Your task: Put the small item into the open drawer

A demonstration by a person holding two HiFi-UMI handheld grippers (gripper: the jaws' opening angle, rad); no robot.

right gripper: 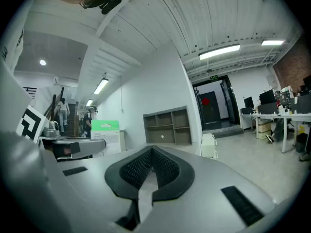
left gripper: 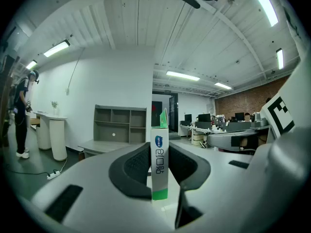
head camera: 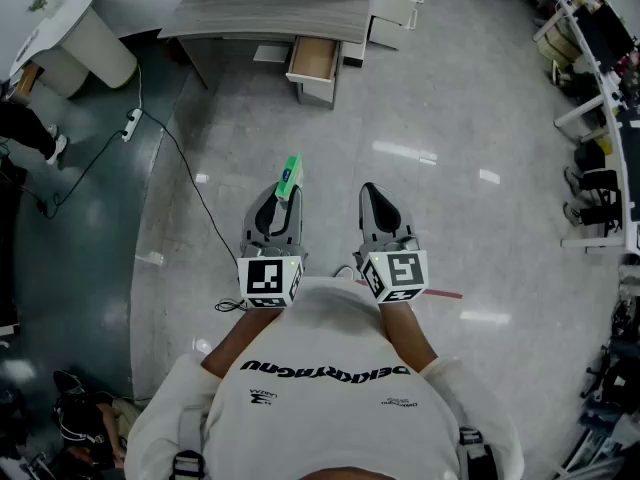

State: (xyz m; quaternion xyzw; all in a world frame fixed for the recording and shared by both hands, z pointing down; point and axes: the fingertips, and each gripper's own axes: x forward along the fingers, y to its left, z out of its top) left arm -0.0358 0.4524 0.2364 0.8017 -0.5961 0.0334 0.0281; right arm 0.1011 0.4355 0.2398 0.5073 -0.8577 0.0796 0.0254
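Fingers (left gripper: 135,168) of left gripper (head camera: 278,206) clamp flat, rectangular green-white box (left gripper: 159,176).

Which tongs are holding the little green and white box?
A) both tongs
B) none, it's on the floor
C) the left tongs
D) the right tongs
C: the left tongs are shut on the box, and the right tongs are shut with nothing in them.

Open-plan office: desks (right gripper: 253,114), monitors (right gripper: 267,97)
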